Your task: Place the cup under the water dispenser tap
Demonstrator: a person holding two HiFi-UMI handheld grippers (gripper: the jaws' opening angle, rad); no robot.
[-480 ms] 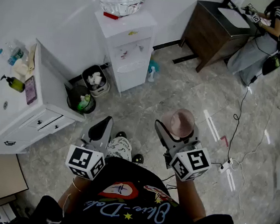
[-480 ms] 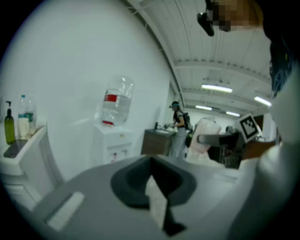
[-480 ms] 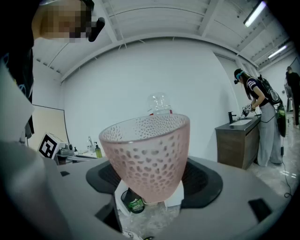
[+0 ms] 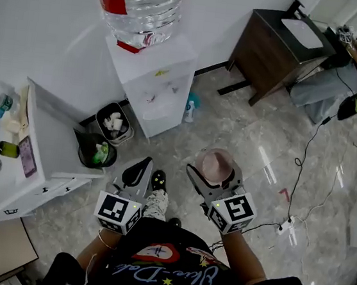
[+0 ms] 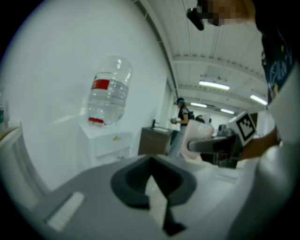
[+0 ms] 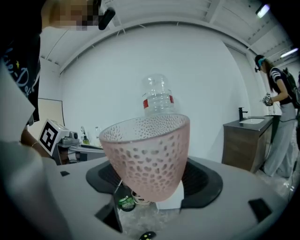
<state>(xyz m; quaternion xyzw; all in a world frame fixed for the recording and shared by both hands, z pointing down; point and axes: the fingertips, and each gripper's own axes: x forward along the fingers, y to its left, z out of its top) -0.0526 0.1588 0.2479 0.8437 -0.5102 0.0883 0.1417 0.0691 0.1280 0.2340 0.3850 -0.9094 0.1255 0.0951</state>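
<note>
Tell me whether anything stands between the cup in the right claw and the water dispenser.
Nothing visible does. The cup, held in the right claw, faces the water dispenser across bare floor. In the head view the bins stand to the dispenser's left and a spray bottle by its right corner, both off the path.

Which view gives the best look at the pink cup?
The right gripper view: the pink cup fills the centre, upright between the jaws of the right gripper, with its dimpled wall and rim clear. The head view shows the cup small, from above. The left gripper view shows it far off, partly behind a jaw.
</note>
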